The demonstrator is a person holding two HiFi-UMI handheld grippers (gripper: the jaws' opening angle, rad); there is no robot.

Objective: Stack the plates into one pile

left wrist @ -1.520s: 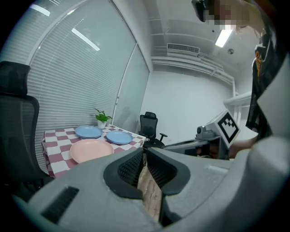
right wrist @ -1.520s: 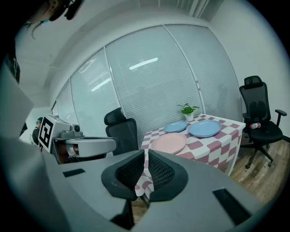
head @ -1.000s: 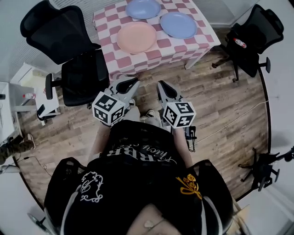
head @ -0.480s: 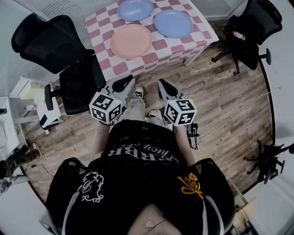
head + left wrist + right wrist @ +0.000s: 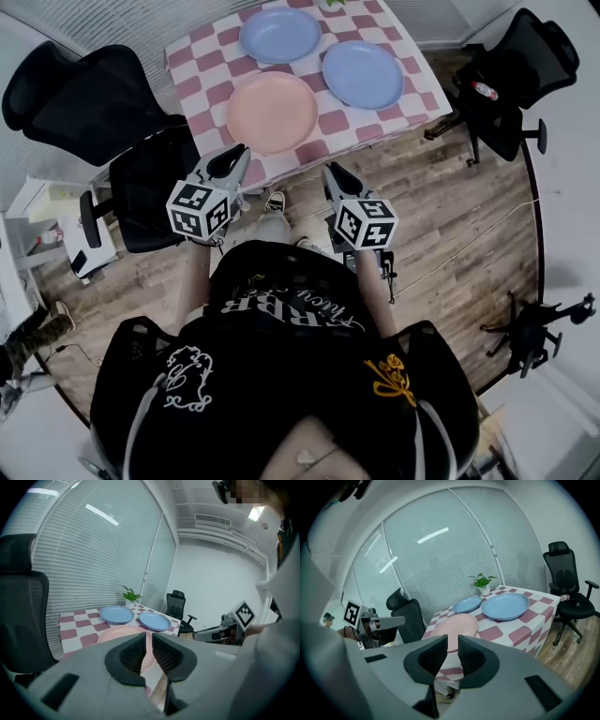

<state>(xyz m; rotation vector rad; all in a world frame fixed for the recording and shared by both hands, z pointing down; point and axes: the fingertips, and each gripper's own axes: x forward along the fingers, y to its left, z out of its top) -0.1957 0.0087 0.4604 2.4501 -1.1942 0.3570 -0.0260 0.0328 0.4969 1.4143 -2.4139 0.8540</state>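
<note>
Three plates lie apart on a table with a pink-and-white checked cloth [image 5: 202, 75]. The pink plate [image 5: 273, 112] is nearest me; one blue plate [image 5: 280, 35] sits behind it and another blue plate [image 5: 363, 73] to its right. My left gripper [image 5: 230, 161] hangs just short of the table's front edge, left of the pink plate, shut and empty. My right gripper [image 5: 335, 176] is over the floor in front of the table, also shut and empty. In the right gripper view the pink plate [image 5: 457, 625] lies straight beyond the jaws.
A black office chair [image 5: 141, 141] stands close to the table's left side, another black chair [image 5: 511, 75] at its right. A small potted plant [image 5: 483, 584] stands at the table's far edge. The floor is wood, with a black stand [image 5: 530, 328] at the right.
The table and plates have come nearer in the head view. Both grippers have moved forward toward the table's front edge, the left one furthest. Both stay shut.
</note>
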